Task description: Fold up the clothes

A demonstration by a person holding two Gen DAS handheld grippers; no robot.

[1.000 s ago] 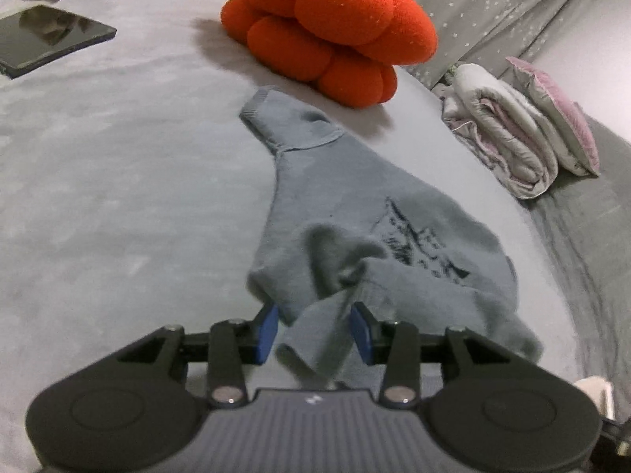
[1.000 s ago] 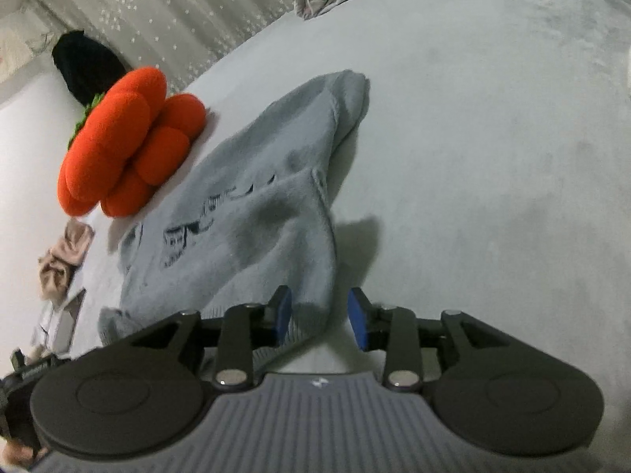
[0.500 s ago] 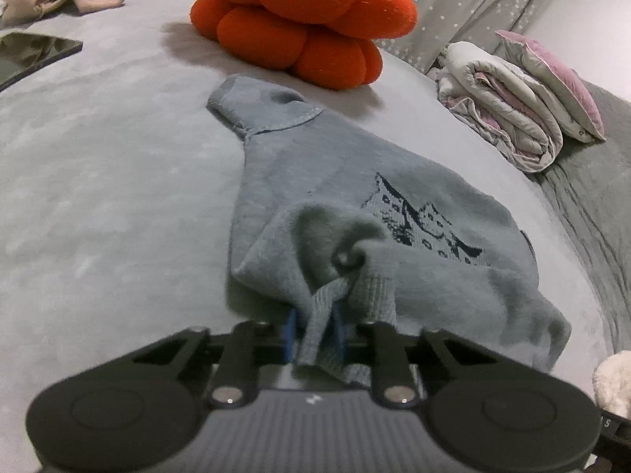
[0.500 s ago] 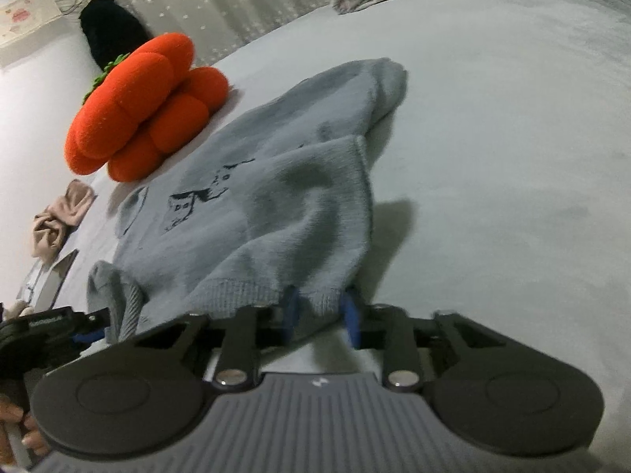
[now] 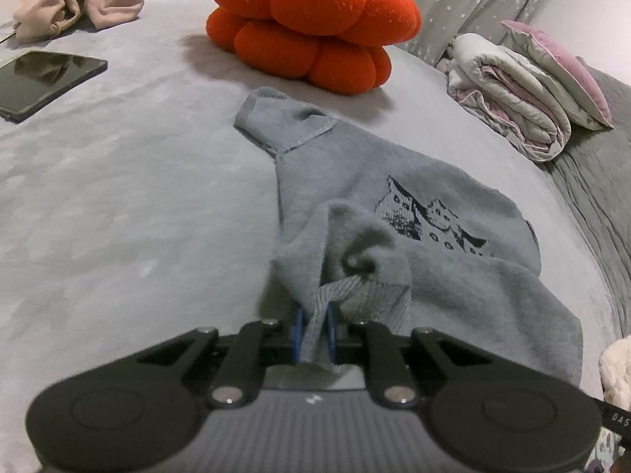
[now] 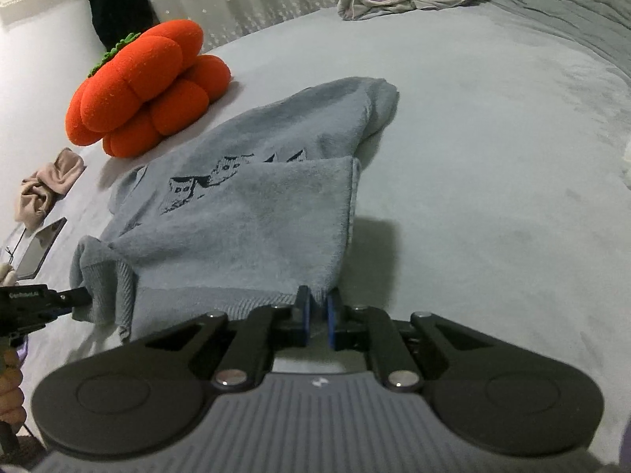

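Grey knitted sweater (image 5: 355, 165), soft, light and likely to sag, best taken at its ribbed hem, spread mid-frame on the bed (image 5: 118, 197): left tool (image 5: 314, 331) and right tool (image 6: 317, 317), each just closed, pinch hem corners at the lower frame edge.
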